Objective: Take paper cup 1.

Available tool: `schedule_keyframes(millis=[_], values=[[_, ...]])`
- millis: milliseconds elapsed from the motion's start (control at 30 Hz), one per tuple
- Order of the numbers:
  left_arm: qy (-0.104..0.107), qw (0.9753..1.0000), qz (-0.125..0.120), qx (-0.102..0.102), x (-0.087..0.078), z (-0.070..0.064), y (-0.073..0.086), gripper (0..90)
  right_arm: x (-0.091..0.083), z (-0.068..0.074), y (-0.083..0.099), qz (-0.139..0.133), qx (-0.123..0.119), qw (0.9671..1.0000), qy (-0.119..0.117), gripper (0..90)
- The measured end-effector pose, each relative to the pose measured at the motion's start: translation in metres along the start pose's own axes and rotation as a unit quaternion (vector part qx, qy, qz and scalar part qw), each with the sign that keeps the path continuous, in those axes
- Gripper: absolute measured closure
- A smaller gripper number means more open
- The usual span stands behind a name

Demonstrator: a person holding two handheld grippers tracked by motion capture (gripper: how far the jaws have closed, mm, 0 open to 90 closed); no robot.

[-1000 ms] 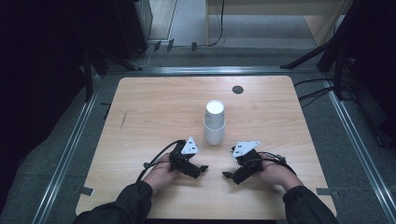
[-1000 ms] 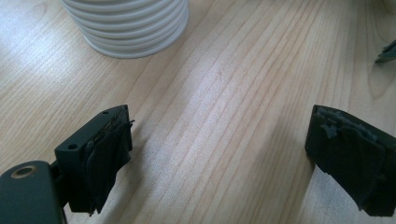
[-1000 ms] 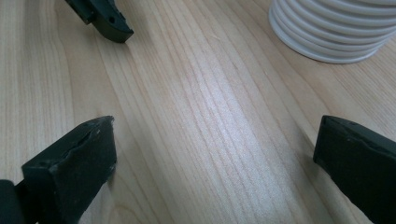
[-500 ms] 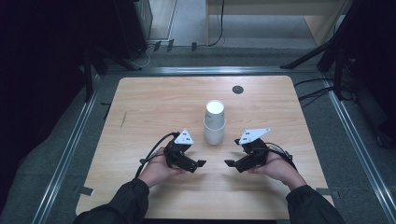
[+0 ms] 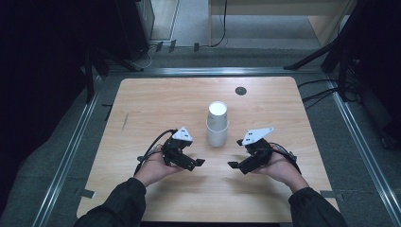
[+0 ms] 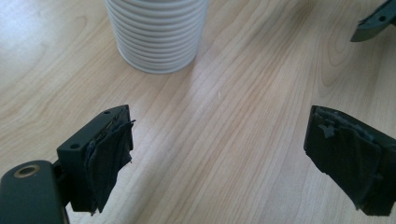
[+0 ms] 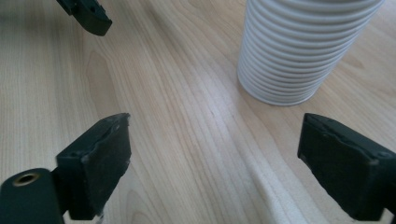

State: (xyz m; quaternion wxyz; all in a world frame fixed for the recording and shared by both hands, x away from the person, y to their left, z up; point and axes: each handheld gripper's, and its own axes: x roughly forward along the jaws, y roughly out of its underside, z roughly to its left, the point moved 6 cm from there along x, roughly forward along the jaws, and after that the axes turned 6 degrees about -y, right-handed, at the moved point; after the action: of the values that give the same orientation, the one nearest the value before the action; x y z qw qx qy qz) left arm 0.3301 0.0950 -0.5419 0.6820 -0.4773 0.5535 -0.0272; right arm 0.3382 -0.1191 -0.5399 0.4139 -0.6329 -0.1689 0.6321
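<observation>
High view, stack: a stack of white paper cups (image 5: 217, 124) stands upside down at the centre of the frame on the wooden table (image 5: 156, 101), its flat base facing up.
High view, left gripper: the left gripper (image 5: 195, 162) lies low, left of centre, jaws spread and holding nothing, tips aimed toward the right of the frame, near the stack but apart from it.
High view, right gripper: the right gripper (image 5: 235, 166) sits lower right of the stack, likewise released and empty, tips aimed toward the left.
High view, other: a small dark round grommet (image 5: 240, 90) sits in the upper right part of the tabletop.
Left gripper view, stack: the ribbed foot of the stack (image 6: 157, 32) fills the top left of the frame, stacked rims showing as close rings, resting flat on the wood.
Left gripper view, tool: both padded jaws stand wide apart over bare wood; the right gripper's tip (image 6: 376, 21) shows at the upper right corner.
Right gripper view, stack: the stack (image 7: 302, 46) stands at the upper right, ahead of the spread jaws.
Right gripper view, tool: the left gripper's tip (image 7: 88, 15) shows at the upper left.
Step in hand: judged as the approach, before any grasp.
Next move: likely one gripper must steady the lower cups while the other closes on the top one; a light, square squeeze seems wise, since thin paper walls may dent.
</observation>
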Motion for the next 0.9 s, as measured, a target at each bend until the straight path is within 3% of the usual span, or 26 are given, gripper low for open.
schedule_keyframes(millis=[367,500,633,767,900], values=[[0.01,0.9999,0.006,-0.011,-0.005,0.011,0.003,13.0,-0.006,-0.008,-0.009,-0.001,0.012,0.9999,0.007,20.8],[0.006,1.0,0.006,0.003,-0.009,0.014,0.001,13.0,-0.009,-0.011,-0.015,-0.004,0.009,0.9999,0.004,22.1],[0.007,1.0,0.004,0.0,-0.011,0.015,0.0,13.0,-0.016,-0.014,-0.024,-0.006,0.01,0.9999,0.005,22.5],[0.005,0.9999,0.006,0.01,-0.012,0.014,0.002,13.0,-0.025,-0.017,-0.032,-0.014,0.024,0.9996,-0.006,24.1],[0.02,0.9998,0.007,0.005,-0.013,0.012,0.002,13.5,-0.027,-0.019,-0.038,0.008,-0.001,1.0,-0.003,27.9]])
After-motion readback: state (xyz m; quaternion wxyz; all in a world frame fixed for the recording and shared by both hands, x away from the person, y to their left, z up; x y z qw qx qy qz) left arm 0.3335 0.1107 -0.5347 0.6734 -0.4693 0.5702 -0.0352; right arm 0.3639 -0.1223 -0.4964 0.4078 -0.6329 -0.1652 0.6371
